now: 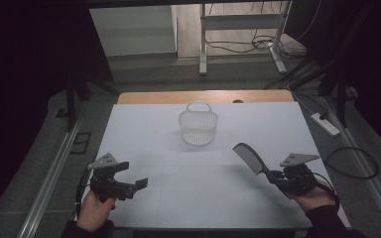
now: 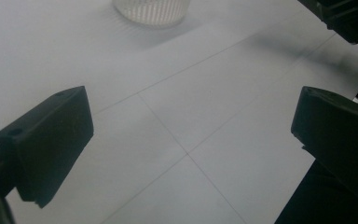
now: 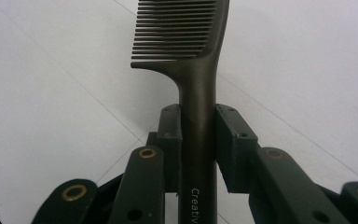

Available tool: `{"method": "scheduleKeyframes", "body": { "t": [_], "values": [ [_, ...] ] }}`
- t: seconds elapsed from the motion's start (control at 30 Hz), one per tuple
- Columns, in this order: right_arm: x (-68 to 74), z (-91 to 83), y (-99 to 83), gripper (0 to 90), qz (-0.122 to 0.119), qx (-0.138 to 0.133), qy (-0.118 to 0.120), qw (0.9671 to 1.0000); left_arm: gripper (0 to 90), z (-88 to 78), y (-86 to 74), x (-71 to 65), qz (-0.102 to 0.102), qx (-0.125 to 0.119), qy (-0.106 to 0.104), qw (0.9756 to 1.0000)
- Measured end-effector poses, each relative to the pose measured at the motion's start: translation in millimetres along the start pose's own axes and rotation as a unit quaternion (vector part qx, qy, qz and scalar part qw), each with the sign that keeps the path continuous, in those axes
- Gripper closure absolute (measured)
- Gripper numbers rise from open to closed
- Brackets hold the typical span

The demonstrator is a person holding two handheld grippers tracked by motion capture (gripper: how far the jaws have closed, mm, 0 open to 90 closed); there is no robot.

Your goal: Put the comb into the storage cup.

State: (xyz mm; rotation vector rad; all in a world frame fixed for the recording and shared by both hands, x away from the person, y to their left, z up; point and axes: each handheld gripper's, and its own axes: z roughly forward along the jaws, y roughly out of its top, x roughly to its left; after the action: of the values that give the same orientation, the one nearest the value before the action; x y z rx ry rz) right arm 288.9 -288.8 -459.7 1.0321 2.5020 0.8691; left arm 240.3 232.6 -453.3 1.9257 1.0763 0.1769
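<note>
A black comb [image 1: 248,157] points up and left from my right gripper [image 1: 278,176], which is shut on its handle near the table's front right. In the right gripper view both pads clamp the comb handle [image 3: 196,140], with the teeth [image 3: 175,32] facing left. A white mesh basket [image 1: 198,124] with a loop handle stands upright at the table's far middle; its base [image 2: 150,11] shows at the top of the left gripper view. My left gripper [image 1: 138,186] hovers at the front left, open, with bare table between its jaws [image 2: 186,135].
The white table top [image 1: 168,163] has a wooden strip along its far edge. Beyond it stand metal desk legs [image 1: 203,44] and floor cables [image 1: 258,44]. A power strip [image 1: 325,124] lies on the floor to the right.
</note>
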Motion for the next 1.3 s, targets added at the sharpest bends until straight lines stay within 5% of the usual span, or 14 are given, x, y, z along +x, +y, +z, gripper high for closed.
{"method": "scheduleKeyframes", "body": {
  "t": [0.67, 1.3],
  "values": [
    [10.0, -10.1, 5.5, 72.0, -0.016, -0.045, 0.008, 0.9988, 0.0, 28.9, 45.4, -3.9, 0.009, -0.015, -0.039, 0.9991],
    [21.4, -11.4, 15.4, 72.0, -0.027, -0.079, 0.013, 0.9964, 0.0, 51.9, 71.1, -12.1, 0.006, -0.024, -0.081, 0.9964]
  ]
}}
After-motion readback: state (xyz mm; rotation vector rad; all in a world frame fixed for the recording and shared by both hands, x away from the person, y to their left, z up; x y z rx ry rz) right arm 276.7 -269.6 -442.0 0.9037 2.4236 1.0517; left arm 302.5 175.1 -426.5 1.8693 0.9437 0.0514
